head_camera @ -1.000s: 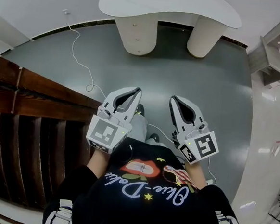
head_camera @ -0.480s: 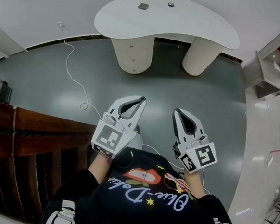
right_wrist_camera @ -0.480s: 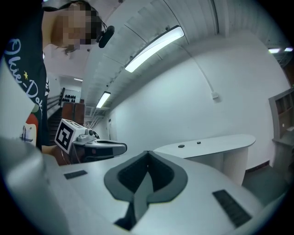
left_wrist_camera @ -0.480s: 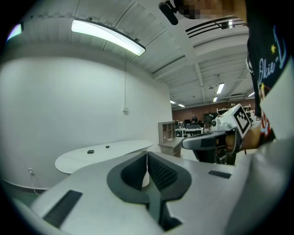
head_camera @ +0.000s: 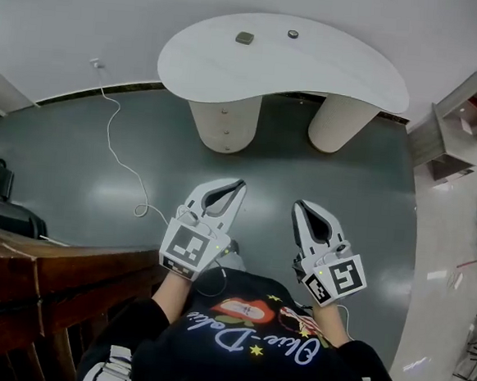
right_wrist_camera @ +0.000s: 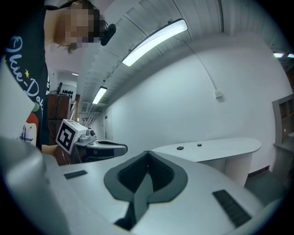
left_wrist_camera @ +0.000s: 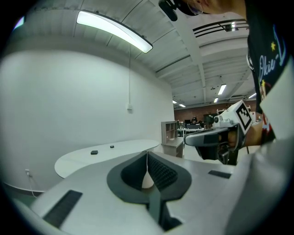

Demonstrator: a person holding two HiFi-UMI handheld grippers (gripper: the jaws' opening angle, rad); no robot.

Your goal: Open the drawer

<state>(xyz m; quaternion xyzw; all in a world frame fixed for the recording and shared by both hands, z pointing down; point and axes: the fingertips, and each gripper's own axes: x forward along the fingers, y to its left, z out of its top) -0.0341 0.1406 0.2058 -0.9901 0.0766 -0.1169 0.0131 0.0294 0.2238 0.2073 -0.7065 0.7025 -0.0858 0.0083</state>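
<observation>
Moved on from the dark wooden cabinet (head_camera: 51, 278), left claw (head_camera: 239, 183) and right claw (head_camera: 298, 205) hang side by side, each closed on nothing. Beyond, the white desk (head_camera: 216, 60) is nearer. Its left pedestal (head_camera: 225, 123) bears small knobs; whether they mark the drawer I cannot tell.

A white kidney-shaped surface (head_camera: 232, 66) stands against the pale wall on two round cream pedestals, the left one (head_camera: 225, 125) broader than the right one (head_camera: 336, 123). On top lie a small grey square piece (head_camera: 245, 38) and, apart to its right, a small dark round piece (head_camera: 293, 34). A thin white cable (head_camera: 118, 158) trails in loose bends across the grey floor (head_camera: 67, 180). An open shelf unit (head_camera: 462, 121) stands at the right, dark wooden furniture (head_camera: 59, 278) at the lower left, and a strip light (left_wrist_camera: 115, 31) glows overhead
</observation>
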